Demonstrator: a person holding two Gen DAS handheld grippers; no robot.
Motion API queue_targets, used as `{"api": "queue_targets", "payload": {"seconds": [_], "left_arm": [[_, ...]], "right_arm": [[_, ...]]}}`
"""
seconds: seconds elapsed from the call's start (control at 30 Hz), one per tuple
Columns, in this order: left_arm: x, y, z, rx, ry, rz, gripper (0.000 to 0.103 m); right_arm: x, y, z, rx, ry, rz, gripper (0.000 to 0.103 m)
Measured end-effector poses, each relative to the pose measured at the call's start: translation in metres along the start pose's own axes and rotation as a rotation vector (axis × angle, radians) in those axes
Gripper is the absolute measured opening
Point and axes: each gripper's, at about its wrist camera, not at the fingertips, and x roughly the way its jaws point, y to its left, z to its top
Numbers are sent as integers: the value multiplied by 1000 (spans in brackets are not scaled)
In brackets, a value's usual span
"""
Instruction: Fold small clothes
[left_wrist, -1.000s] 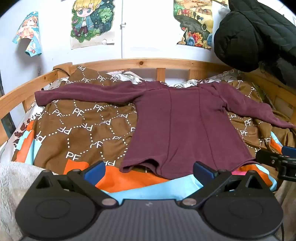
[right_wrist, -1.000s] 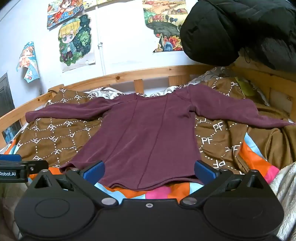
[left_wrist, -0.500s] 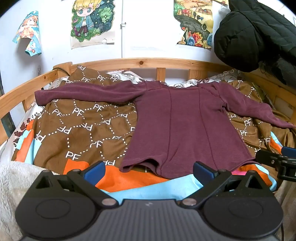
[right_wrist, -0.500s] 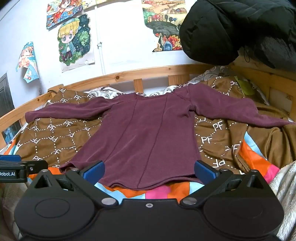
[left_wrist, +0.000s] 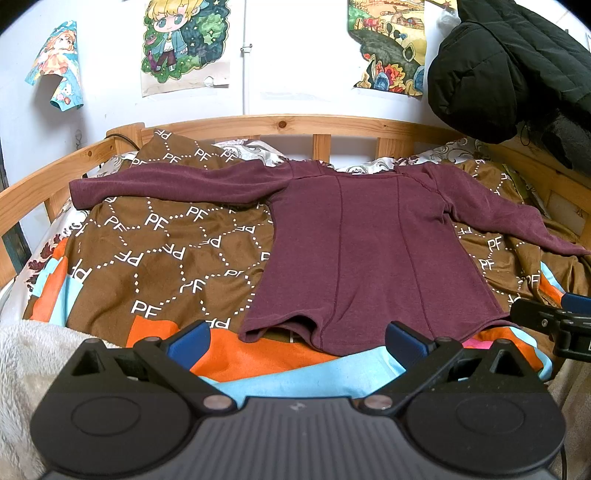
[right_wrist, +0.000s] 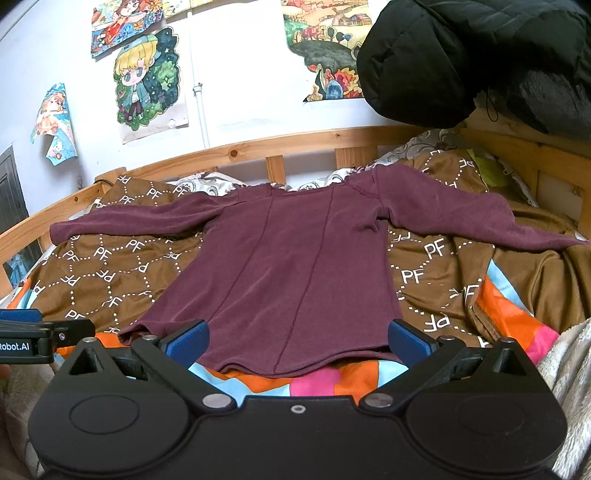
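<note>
Before the shirt (left_wrist: 369, 251) hem, both grippers (left_wrist: 295, 339) (right_wrist: 297, 341) hover, jaws spread

White wall (left_wrist: 295, 55), posters (left_wrist: 184, 40), wooden bed rail (left_wrist: 280, 123).

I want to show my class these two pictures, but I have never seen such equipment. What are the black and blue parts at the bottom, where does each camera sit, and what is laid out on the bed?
There is no robot here: a person holds a two-finger gripper in each hand, and each gripper carries a wide-angle camera looking forward along its fingers. One picture comes from the left gripper, the other from the right gripper. The black shapes at the bottom are the tool's body; the blue pads are its fingertips. Both grippers stand open and hold nothing.

Ahead, a maroon long-sleeved top lies flat with its sleeves spread, on a brown patterned blanket covering a wooden-railed bed. A black jacket hangs at the upper right, and drawings are stuck to the wall. Folding has not begun.
</note>
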Motion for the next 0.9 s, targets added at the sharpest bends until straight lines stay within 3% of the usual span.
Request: {"api": "queue_targets", "payload": {"seconds": [0.9], "left_arm": [[0,0,0,-1,2,-1,102]], "right_arm": [[1,0,-1,4,6,1,103]]}}
